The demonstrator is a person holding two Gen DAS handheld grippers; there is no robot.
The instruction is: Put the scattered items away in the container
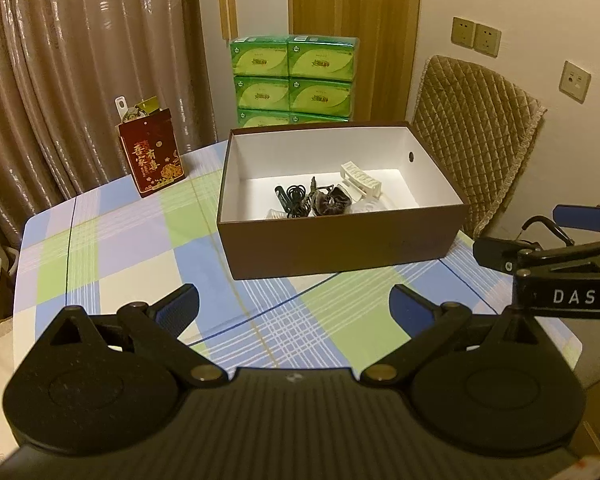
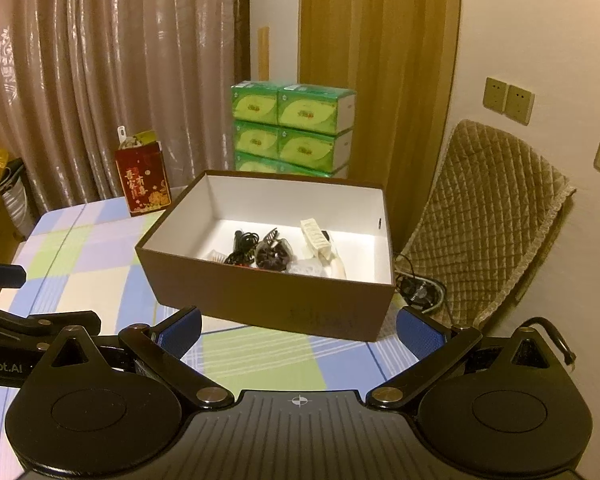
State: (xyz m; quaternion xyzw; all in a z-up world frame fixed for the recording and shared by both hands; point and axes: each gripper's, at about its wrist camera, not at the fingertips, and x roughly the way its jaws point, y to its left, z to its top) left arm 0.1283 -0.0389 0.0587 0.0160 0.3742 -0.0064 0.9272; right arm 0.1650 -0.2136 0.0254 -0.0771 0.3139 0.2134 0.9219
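Note:
An open brown cardboard box with a white inside stands on the checked tablecloth; it also shows in the right wrist view. Inside lie a black coiled cable, a dark round item and a white ridged plastic piece; the same cable, dark item and white piece show in the right wrist view. My left gripper is open and empty, in front of the box. My right gripper is open and empty, near the box's front corner.
A red gift bag stands on the table's far left. Stacked green tissue packs sit behind the box. A chair with a quilted cover is at the right. A small black fan lies on the chair seat. Curtains hang at the left.

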